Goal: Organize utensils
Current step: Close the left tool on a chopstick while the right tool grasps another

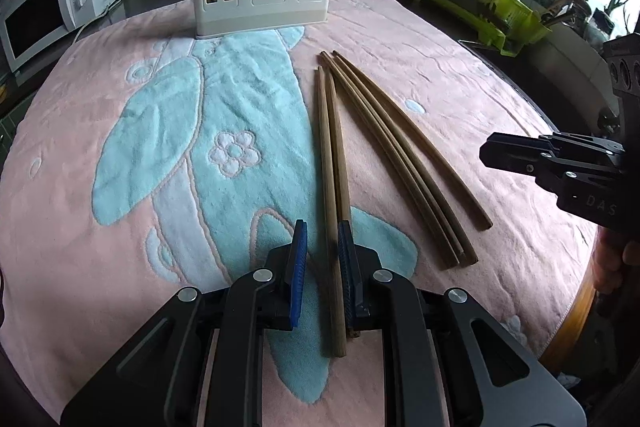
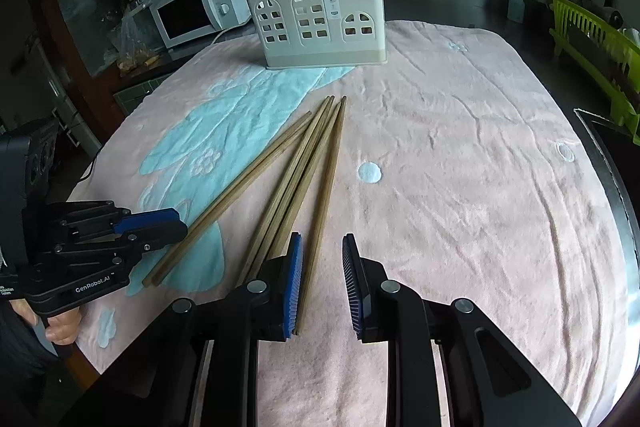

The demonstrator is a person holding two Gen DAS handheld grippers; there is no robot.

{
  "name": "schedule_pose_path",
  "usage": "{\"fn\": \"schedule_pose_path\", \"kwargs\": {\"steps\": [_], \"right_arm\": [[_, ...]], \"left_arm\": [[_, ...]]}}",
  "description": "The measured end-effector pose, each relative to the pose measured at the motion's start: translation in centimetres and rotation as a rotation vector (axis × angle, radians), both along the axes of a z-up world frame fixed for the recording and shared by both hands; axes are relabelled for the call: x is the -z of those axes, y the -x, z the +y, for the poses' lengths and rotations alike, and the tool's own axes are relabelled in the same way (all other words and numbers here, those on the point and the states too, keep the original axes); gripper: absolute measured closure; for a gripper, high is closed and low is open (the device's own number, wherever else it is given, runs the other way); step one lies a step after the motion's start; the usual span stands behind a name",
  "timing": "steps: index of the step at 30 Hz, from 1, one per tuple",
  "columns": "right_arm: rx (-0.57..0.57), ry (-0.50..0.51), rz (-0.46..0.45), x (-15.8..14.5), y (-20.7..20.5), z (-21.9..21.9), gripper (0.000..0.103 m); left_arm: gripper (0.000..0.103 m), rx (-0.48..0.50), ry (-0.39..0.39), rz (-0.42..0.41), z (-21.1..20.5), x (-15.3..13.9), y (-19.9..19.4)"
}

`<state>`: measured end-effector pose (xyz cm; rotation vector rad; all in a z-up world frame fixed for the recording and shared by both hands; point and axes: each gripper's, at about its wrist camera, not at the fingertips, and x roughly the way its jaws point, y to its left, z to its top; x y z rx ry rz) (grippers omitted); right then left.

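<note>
Left gripper [image 1: 322,259]: jaws narrowly spread, straddling the near ends of a pair of chopsticks [image 1: 330,167] lying on the towel [image 1: 120,187]; whether the right-hand pad already presses the wood cannot be told, and no pinch is evident. Right gripper [image 2: 322,279]: jaws parted, empty, with a single chopstick [image 2: 326,187] just inside the left pad.

Procedure, as judged: lower each gripper until the pads flank the wood, centre the sticks between the pads, then close squarely; on the left, capture both sticks together so neither rolls free. On the right, keep clear of the three neighbouring chopsticks [image 2: 292,179] just beside the target.

Holder [image 2: 320,27]: a cream slotted caddy standing upright at the far edge of the towel, well apart from the loose sticks. It holds chopsticks in both end compartments, leaning outward
</note>
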<state>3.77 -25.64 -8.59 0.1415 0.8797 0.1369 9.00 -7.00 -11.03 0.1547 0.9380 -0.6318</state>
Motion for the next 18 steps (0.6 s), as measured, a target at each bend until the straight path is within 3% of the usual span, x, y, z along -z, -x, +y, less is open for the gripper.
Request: {"fn": "schedule_pose_path", "kwargs": {"steps": [18], "right_arm": [[-0.002,-0.013,0.035,1.4,0.3,0.3,0.082]], "left_arm": [[0.087,-0.004,-0.038,-0.028,-0.6,0.3,0.1]]}}
